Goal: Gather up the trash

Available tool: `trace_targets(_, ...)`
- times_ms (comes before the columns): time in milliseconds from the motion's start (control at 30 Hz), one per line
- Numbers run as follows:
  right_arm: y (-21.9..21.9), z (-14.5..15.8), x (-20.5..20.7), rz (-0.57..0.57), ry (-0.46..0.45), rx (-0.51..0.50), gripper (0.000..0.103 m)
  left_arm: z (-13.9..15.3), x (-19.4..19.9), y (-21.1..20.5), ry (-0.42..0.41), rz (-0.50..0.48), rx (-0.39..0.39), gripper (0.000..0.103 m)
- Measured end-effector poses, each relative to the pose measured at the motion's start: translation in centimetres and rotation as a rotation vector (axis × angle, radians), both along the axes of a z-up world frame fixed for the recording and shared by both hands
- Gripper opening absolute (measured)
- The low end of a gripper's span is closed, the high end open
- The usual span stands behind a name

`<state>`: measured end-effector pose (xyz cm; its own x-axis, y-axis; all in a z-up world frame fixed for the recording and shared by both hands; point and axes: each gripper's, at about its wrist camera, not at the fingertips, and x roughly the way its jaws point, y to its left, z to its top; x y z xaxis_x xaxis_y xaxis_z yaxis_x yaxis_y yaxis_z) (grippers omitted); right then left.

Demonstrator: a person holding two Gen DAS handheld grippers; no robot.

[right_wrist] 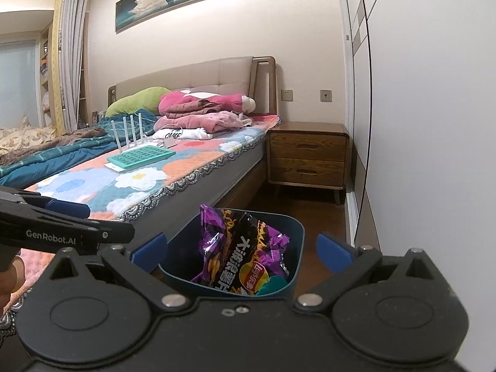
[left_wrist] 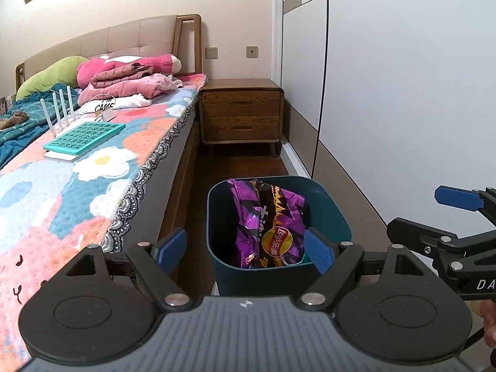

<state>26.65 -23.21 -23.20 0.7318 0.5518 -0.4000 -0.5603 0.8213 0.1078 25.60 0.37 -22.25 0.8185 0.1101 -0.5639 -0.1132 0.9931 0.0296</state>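
Landmark: a dark teal bin (left_wrist: pixel 279 266) is standing on the wood floor, between the bed and the wardrobe.
Chip bag: a purple bag (left_wrist: pixel 269 226) is sitting upright inside the bin, its top poking above the rim, logo facing out. Something green is lying under it in the bin; what it is cannot be told.
Left gripper (left_wrist: pixel 246 249): it is hovering just above the near side of the bin, jaws standing wide, nothing between the blue pads (left_wrist: pixel 319 249); they are not touching the bag.
Right gripper (right_wrist: pixel 241 252): it is hanging over the bin's near rim, jaws spread wide and empty, one finger to each side of the bin.
Bed (left_wrist: pixel 102 167): it is lying left of the bin, flowered cover hanging over its edge.
Tray (left_wrist: pixel 83 136): a teal gridded tray is resting on the bed, well left of the bin, with a white router (left_wrist: pixel 59 114) just behind it.
Nightstand (left_wrist: pixel 241 113): it is standing beyond the bin, against the far wall.
Wardrobe (left_wrist: pixel 403 93): its white doors are running along the right of the bin.
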Motion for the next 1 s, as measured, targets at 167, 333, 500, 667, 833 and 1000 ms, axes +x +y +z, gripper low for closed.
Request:
trace_targets(167, -0.12, -0.17, -0.01, -0.002, 0.008, 0.001, 0.103, -0.12, -0.03, 0.02, 0.0, 0.005, -0.011, 0.083)
trace_targets(333, -0.18, -0.32, 0.0, -0.011, 0.014, 0.006, 0.103, -0.22, -0.12, 0.09, 0.0, 0.009, -0.017, 0.083)
trace_targets(500, -0.27, -0.38, 0.09, -0.015, 0.014, 0.006, 0.103, -0.29, -0.3, 0.03, -0.002, 0.016, -0.014, 0.083)
trace_targets(667, -0.1, -0.32, 0.02, -0.026, 0.011, 0.007, 0.103, -0.28, -0.44, -0.15, -0.005, 0.011, -0.019, 0.083)
trace_targets(833, -0.1, -0.34, 0.01, -0.045, 0.017, 0.019, 0.103, -0.19, -0.61, -0.32, -0.009, 0.009, -0.027, 0.083)
trace_targets(1000, 0.11, -0.49, 0.09, -0.058, 0.03, 0.028, 0.103, -0.08, -0.69, -0.55, -0.013, 0.002, -0.028, 0.083)
